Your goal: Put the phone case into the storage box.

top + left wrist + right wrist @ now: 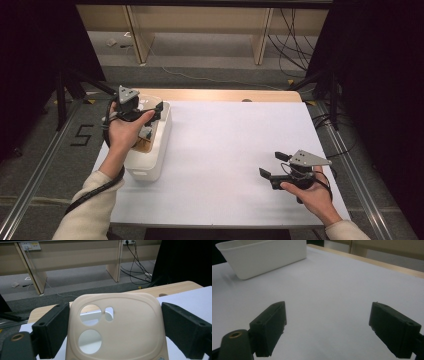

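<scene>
Black jaws frame a cream-coloured phone case in the left gripper view, pressed against its two long edges so that the case stands upright between them, its camera cut-outs facing the lens. Seen from the high view, the left gripper holds this case over the far end of a white plastic bin, which sits along the left edge of the white table. Something brownish lies inside the bin, too hidden by the hand to identify. On the other side, the right gripper hovers low near the table's front right corner, its jaws spread wide with nothing between them; in the right gripper view they bracket bare white tabletop. From that camera the bin's long wall stands well apart, across an open stretch of surface. Between the bin and the right gripper the tabletop is unobstructed from front edge to back. A strip of wooden desk shows beyond the table's far edge, with grey floor and trailing cables behind it.
</scene>
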A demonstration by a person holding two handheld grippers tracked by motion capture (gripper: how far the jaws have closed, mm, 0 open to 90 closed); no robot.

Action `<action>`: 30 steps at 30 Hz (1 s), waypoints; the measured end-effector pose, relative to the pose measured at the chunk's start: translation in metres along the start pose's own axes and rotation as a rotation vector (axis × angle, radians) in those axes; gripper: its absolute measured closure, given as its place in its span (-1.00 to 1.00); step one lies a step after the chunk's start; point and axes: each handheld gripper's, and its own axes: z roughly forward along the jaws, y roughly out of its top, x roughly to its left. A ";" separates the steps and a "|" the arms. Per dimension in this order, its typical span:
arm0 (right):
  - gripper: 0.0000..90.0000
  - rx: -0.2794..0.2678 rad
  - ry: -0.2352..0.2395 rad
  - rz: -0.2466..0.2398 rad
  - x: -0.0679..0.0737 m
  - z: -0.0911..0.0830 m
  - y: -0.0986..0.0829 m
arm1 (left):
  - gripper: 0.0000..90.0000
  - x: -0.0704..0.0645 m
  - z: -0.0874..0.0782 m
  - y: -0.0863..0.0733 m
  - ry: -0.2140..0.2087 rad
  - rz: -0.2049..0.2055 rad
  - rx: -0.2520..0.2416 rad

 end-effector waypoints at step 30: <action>-0.66 -0.003 -0.005 0.007 -0.001 0.000 0.000 | -0.76 0.003 0.019 0.001 0.034 0.001 0.014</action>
